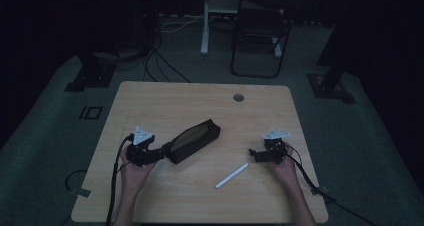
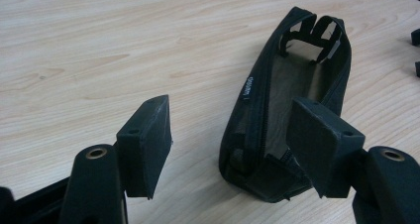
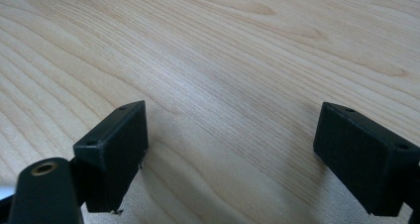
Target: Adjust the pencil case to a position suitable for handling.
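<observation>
**Open pencil case waits at the left gripper**

High view: a black pencil case [image 1: 192, 141] lies slantwise near the middle of the tabletop [image 1: 165, 98], unzipped, its mouth facing up. The left gripper [image 1: 159, 153] sits at the case's near end, just beside it or touching; which one cannot be told from here. A white pen [image 1: 232, 175] lies loose on the wood between the two hands, apart from the case. The right gripper [image 1: 254, 155] rests near the tabletop's right edge, well clear of both.

Left gripper view: the jaws stand fairly wide apart and hold nothing. The case's near end [image 2: 262, 169] lies by the right-hand jaw, partly hidden behind it, with bare wood in front of the other jaw. The zip runs along the case's length, and the lining and elastic loops show inside. The case looks like soft, light fabric that will sag and fold if lifted by one end. A pinch on the stiffer zip edge or the near end wall would likely hold best; a grip on one thin side wall could collapse the mouth.

Right gripper view: the jaws are spread wide over bare wood, holding nothing.
</observation>
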`<state>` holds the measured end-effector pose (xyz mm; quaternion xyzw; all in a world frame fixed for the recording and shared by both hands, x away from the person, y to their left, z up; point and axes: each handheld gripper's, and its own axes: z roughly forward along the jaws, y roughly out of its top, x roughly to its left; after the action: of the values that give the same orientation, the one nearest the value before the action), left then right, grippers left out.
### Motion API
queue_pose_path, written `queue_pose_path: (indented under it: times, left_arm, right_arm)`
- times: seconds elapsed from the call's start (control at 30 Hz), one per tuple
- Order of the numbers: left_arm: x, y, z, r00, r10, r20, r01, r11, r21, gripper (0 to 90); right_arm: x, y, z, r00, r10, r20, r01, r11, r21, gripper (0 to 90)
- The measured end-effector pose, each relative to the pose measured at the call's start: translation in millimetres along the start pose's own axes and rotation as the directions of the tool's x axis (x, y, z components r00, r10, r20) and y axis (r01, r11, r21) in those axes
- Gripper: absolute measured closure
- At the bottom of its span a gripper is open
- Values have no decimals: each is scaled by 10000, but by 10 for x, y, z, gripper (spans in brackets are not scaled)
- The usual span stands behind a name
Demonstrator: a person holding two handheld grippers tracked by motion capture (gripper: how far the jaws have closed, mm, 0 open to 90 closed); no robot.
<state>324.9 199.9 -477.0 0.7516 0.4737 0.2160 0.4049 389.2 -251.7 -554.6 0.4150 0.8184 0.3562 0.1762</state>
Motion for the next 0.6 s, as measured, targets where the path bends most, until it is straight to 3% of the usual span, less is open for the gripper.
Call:
queue_pose_path:
  times: [0.6]
  left_arm:
    - [-54,-71,361,9981,427,452,-468,9946,921,606]
  right_arm:
    - [0,0,0,10000,3,0,-3,10000,2,136]
